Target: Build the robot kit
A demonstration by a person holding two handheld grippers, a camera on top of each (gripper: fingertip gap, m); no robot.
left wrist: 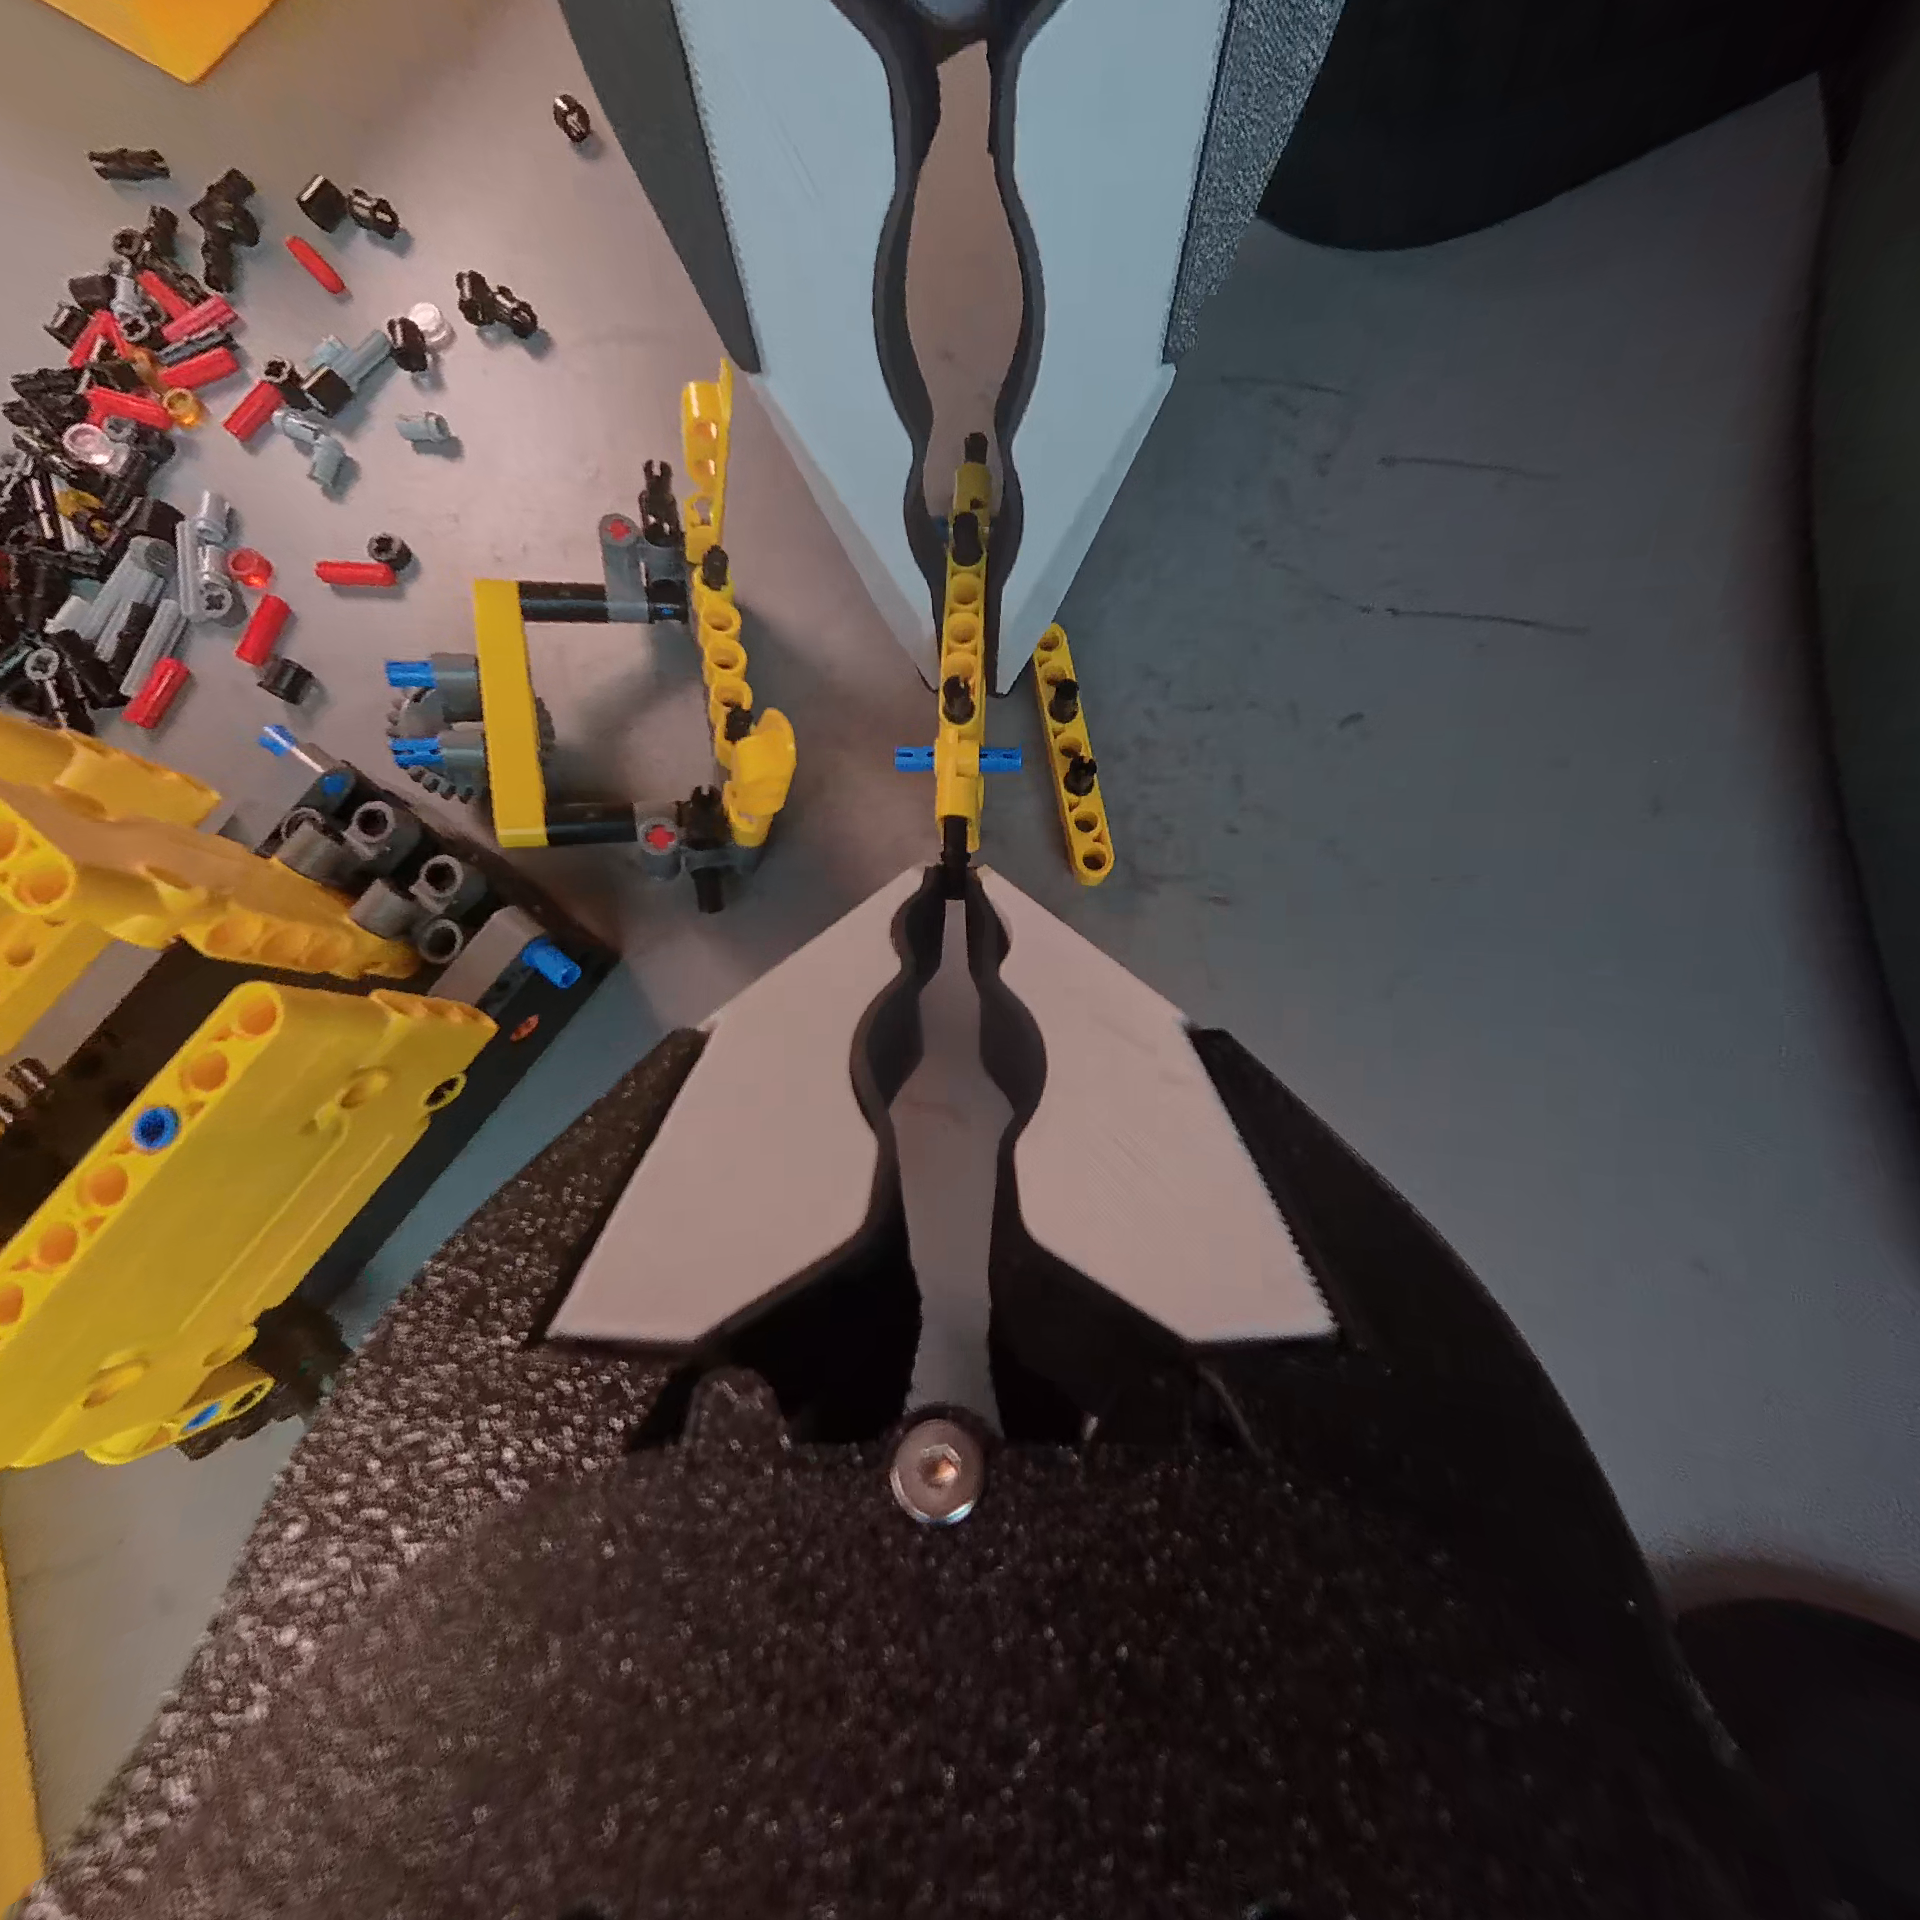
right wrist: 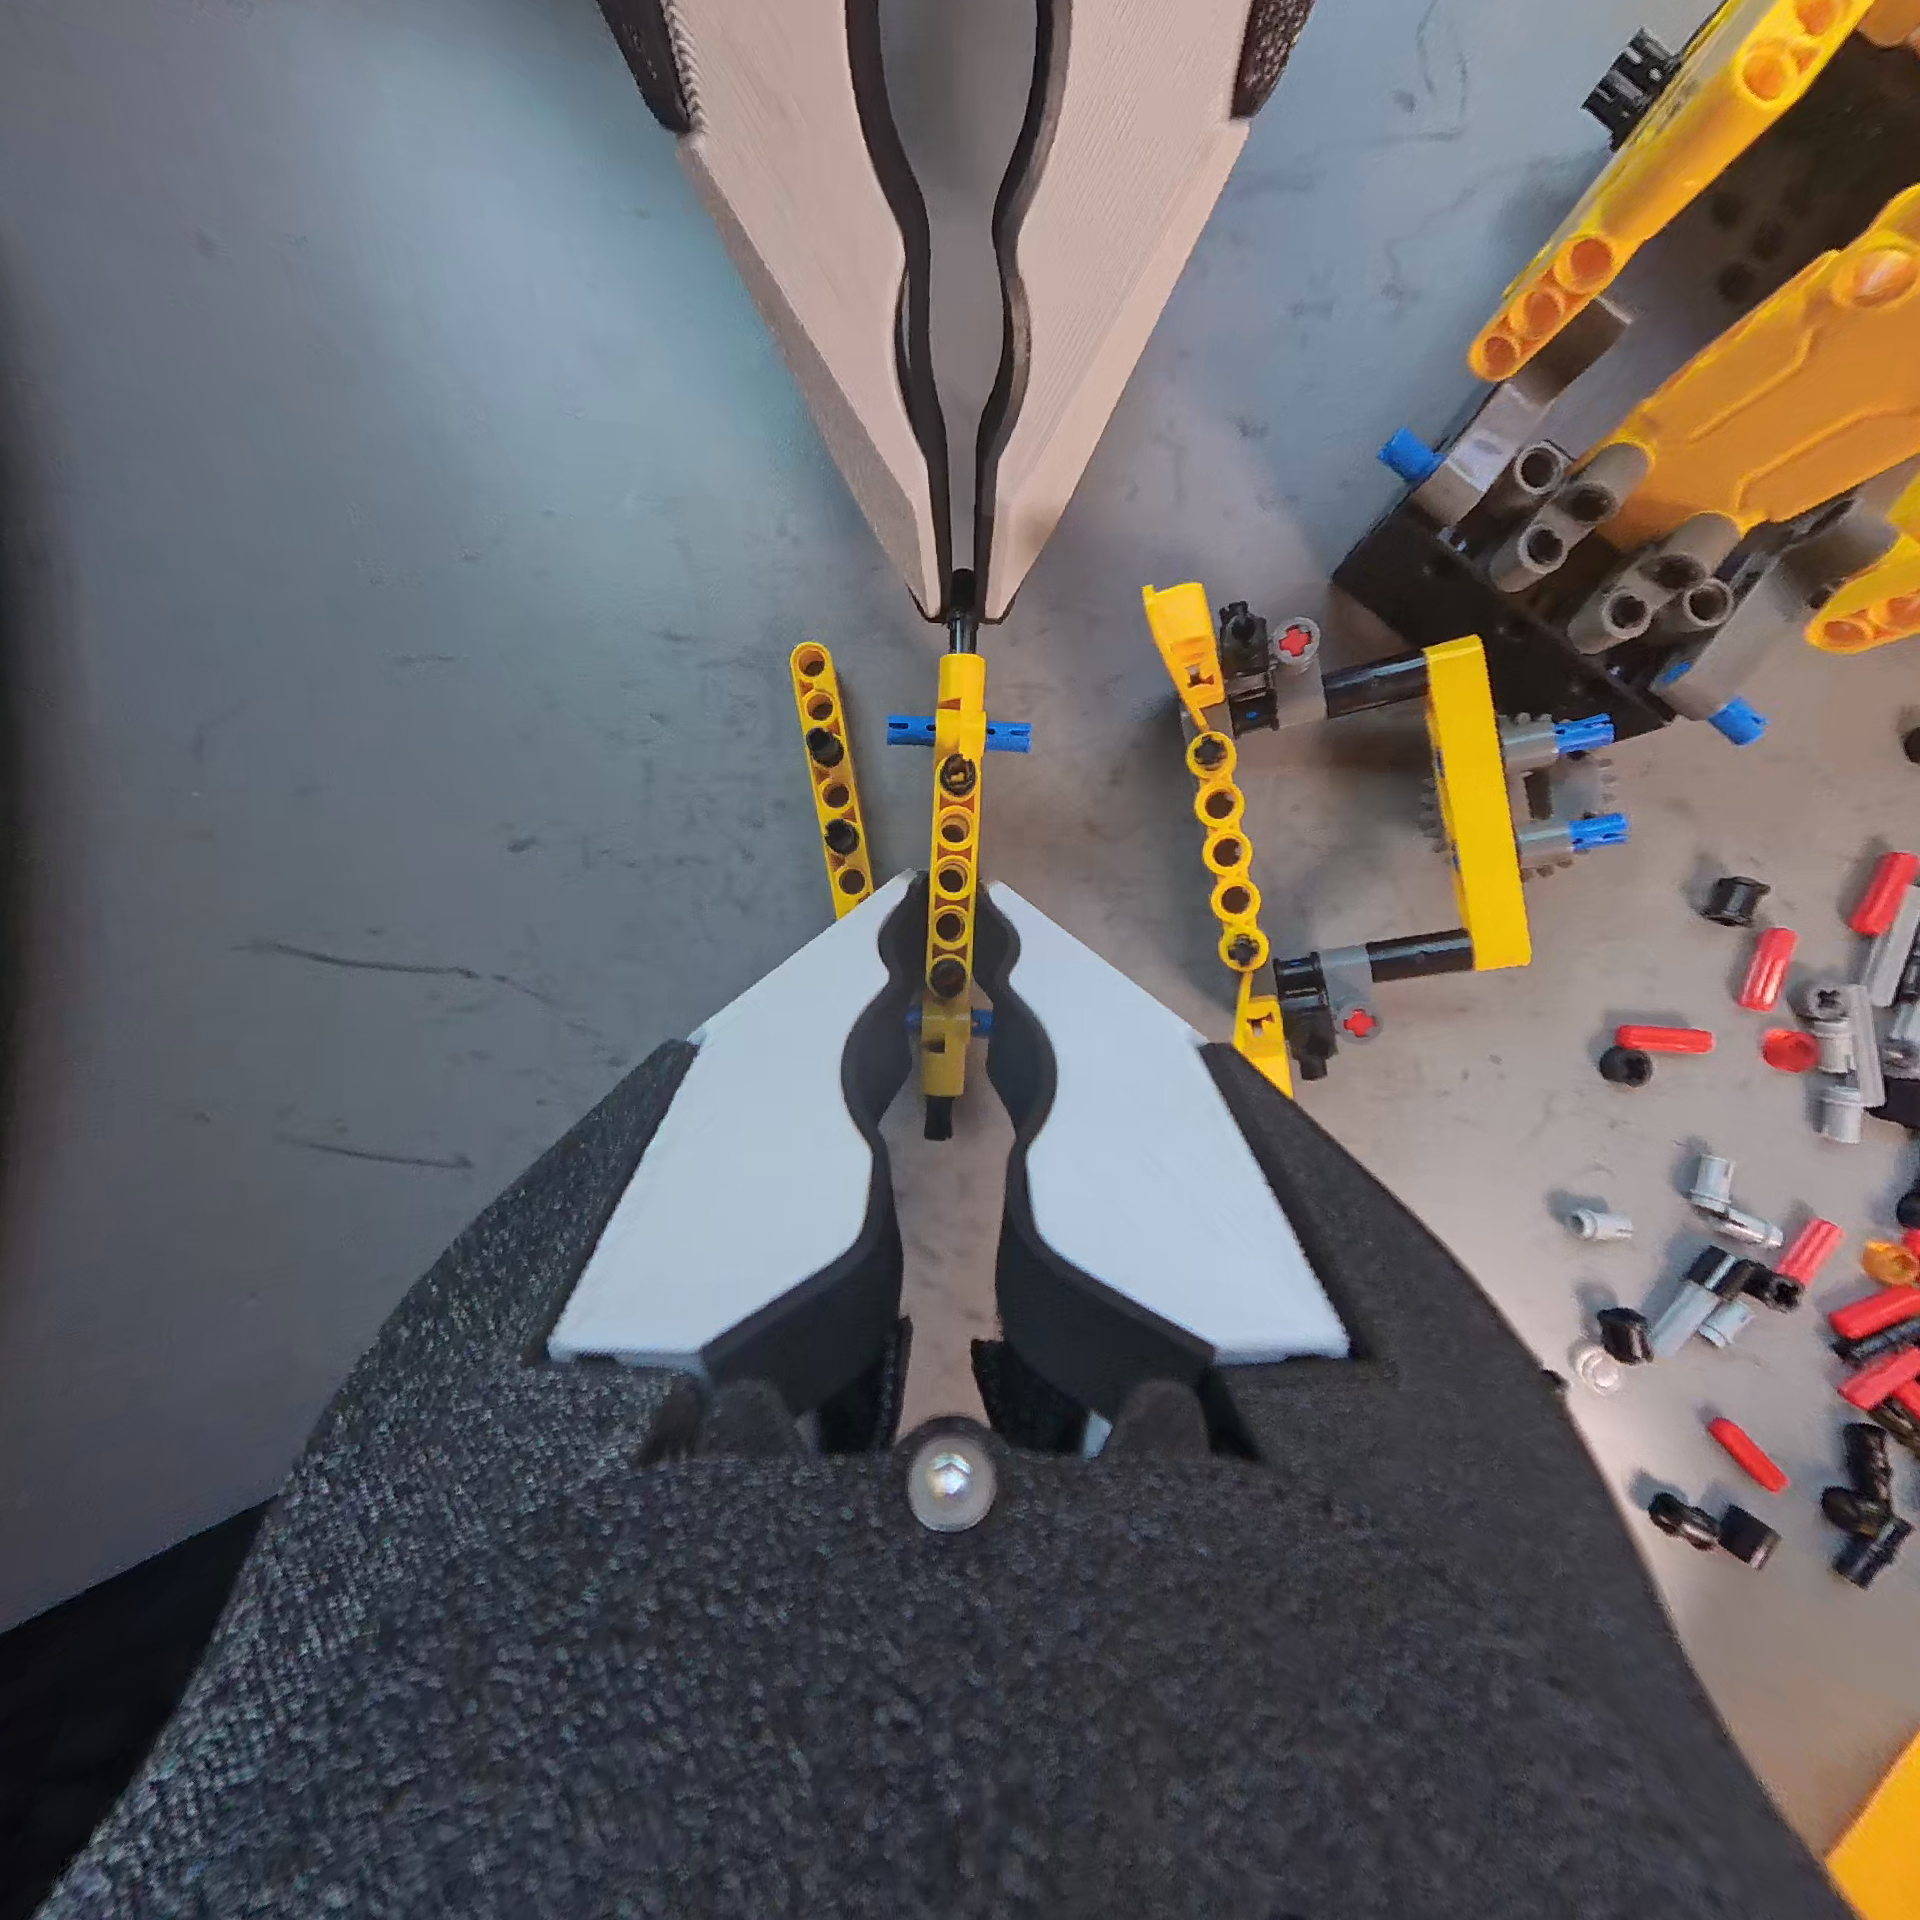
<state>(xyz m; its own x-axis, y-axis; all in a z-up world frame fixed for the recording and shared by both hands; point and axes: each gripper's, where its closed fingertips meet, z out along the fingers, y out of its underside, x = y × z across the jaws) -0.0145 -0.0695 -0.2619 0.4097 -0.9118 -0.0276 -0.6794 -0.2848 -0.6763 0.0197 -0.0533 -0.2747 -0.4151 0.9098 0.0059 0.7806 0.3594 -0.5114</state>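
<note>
A yellow holed beam (left wrist: pixel 961 644) with a blue cross pin and black pins is held in the air between my two grippers, which face each other tip to tip. My left gripper (left wrist: pixel 951 883) is shut on the black pin (left wrist: pixel 954 847) that sticks out of the beam's end. It also shows at the top of the right wrist view (right wrist: pixel 961 608). My right gripper (right wrist: pixel 951 899) is shut on the beam (right wrist: pixel 954 831) around its middle, and it shows at the top of the left wrist view (left wrist: pixel 966 675). A second, loose yellow beam (left wrist: pixel 1075 758) (right wrist: pixel 831 779) lies on the grey table beside it.
A part-built frame with a yellow plate (left wrist: pixel 509 717) (right wrist: pixel 1475 800), gears and black axles lies close by. A large yellow and black model (left wrist: pixel 208 1143) (right wrist: pixel 1714 312) stands beyond it. A pile of small red, black and grey pieces (left wrist: pixel 135 436) (right wrist: pixel 1818 1299) is scattered on the table. The gap from one gripper's tips to the other's is roughly 5 cm.
</note>
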